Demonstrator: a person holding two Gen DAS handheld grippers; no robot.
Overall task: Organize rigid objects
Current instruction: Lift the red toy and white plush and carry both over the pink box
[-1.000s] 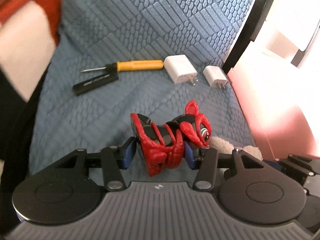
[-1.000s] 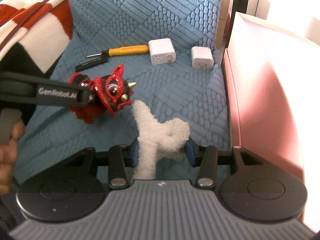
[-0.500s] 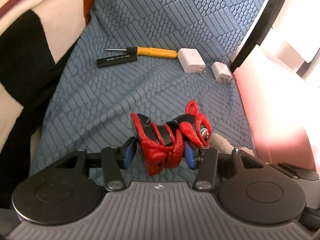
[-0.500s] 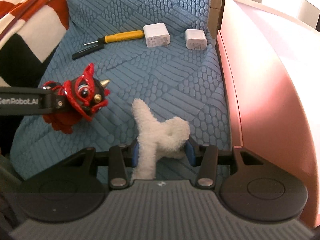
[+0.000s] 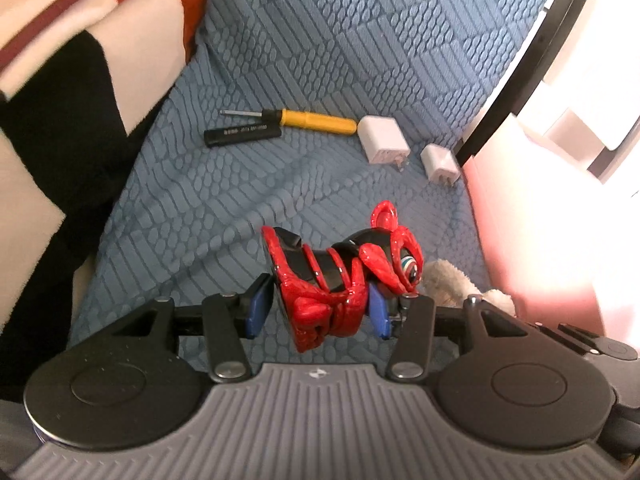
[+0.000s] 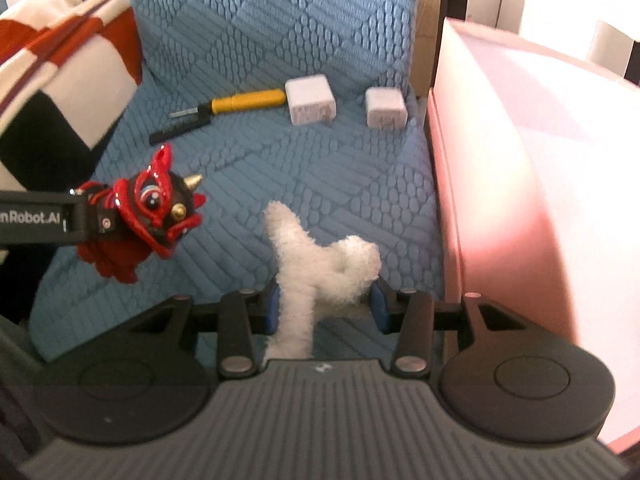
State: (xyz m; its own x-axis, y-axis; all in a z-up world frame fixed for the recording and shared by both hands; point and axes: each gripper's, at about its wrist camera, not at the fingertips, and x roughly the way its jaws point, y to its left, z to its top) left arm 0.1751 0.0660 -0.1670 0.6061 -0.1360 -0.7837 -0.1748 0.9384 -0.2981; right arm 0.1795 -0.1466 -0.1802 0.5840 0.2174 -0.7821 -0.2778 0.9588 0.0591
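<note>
Left gripper (image 5: 318,310): closed on the red-and-black figurine (image 5: 340,276), blue pads pressed against its body; the figurine is held clear of the blue quilted cushion (image 5: 280,200), head toward the right of the left wrist view.
Right gripper (image 6: 325,308): jaws narrow and closing on the white plush piece (image 6: 320,272), which sits between the blue pads and sticks up past them.
Figurine from the right wrist view: at left, horned face turned toward the camera, carried on the black finger of the left gripper.
Yellow-handled screwdriver (image 5: 308,122): lying on the cushion toward the backrest, tip pointing left.
Black bar (image 5: 242,134): on the cushion just beside the screwdriver shaft; printed text is too small to read.
Large white charger (image 5: 382,140): on the cushion, its edge at the screwdriver handle's end; contact cannot be told.
Small white charger (image 5: 440,164): on the cushion, just right of the large one, apart from it, near the pink panel (image 6: 500,200).
Striped blanket (image 5: 80,60): red, cream and black, along the cushion's left side.
Pink panel: bordering the cushion's right side, partly washed out by bright light.
</note>
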